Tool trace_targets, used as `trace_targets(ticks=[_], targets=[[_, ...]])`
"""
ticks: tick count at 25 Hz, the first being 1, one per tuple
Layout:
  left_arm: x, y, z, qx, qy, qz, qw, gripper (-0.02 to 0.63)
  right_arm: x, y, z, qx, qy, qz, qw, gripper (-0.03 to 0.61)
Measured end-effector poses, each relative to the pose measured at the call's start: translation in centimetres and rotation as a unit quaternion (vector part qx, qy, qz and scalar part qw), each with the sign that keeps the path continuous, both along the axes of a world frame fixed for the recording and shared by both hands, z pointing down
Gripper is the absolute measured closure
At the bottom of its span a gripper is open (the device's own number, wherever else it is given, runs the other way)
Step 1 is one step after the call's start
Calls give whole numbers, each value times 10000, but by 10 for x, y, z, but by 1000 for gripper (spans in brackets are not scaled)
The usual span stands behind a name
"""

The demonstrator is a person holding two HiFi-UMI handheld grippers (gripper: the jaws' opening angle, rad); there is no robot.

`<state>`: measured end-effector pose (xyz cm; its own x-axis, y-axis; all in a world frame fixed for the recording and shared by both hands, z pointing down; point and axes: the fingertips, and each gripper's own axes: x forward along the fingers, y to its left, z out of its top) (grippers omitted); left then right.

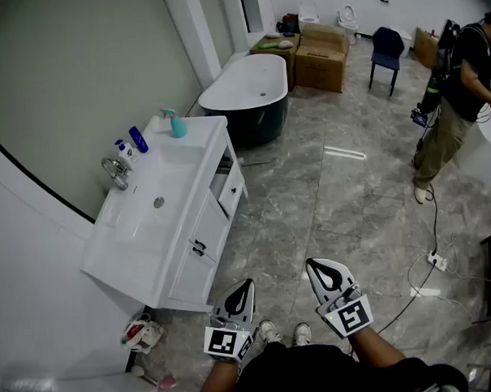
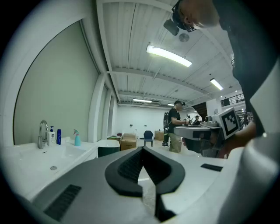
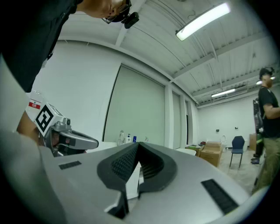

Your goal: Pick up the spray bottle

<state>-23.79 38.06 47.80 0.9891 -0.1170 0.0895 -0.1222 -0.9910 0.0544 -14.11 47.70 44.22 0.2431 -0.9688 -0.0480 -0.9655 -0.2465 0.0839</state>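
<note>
The teal spray bottle point(image 1: 177, 123) stands upright on the far end of a white vanity point(image 1: 138, 253), beside a dark blue bottle point(image 1: 138, 140) and a small pump bottle point(image 1: 121, 148). In the left gripper view the spray bottle point(image 2: 77, 138) is small and far off at the left. My left gripper point(image 1: 243, 287) and right gripper point(image 1: 317, 267) are held side by side over the floor, well short of the vanity. Both point level, shut, with nothing between their jaws. The left gripper point(image 2: 141, 151) and the right gripper point(image 3: 138, 146) each show closed tips in their own views.
A faucet point(image 1: 116, 171) and basin are set into the vanity, and a drawer point(image 1: 231, 192) hangs open. Beyond are a black bathtub point(image 1: 249, 93), cardboard boxes point(image 1: 320, 54) and a blue chair point(image 1: 385, 47). A person point(image 1: 460, 84) stands at right; cables point(image 1: 433, 260) cross the floor.
</note>
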Motion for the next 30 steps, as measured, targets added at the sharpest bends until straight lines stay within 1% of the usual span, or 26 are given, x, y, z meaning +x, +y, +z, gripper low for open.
trace_targets(ticks=[3,9,15,19,22,23,25,27,28,29,30], targets=[[-8,-11,-4,30,53,-107,9999,617,-6,-6,1,-32,32,0,10000,581],[-21,-23,-3,12,72,-184,9998,617,-17,-22,2,-119,120,-33,9999,581],[-28,-36,-1,-20,81,-259,9996,617,-17,-31,7,-206,56,28,9998,581],[-34,-45,-5,-24,106,-312,9995,617,-12,-40,11,-238,-208,191,9993,581],[-39,-58,-9,-102,173,-380,9991,617,-14,-51,10,-257,-193,217,9992,574],[-41,-62,-10,-117,193,-393,9990,617,-15,-54,9,-257,-170,226,9993,561],[-45,-70,-10,-133,220,-401,9989,617,-17,-62,8,-296,-186,240,9991,514],[-49,-79,-9,-153,241,-393,9988,617,-18,-72,10,-352,-247,286,9987,491],[-51,-83,-8,-174,250,-384,9988,617,-19,-76,11,-365,-265,327,9984,469],[-52,-87,-8,-198,257,-370,9988,617,-19,-79,11,-369,-276,375,9982,439],[-54,-91,-8,-214,260,-351,9988,617,-19,-82,11,-362,-284,423,9980,395]])
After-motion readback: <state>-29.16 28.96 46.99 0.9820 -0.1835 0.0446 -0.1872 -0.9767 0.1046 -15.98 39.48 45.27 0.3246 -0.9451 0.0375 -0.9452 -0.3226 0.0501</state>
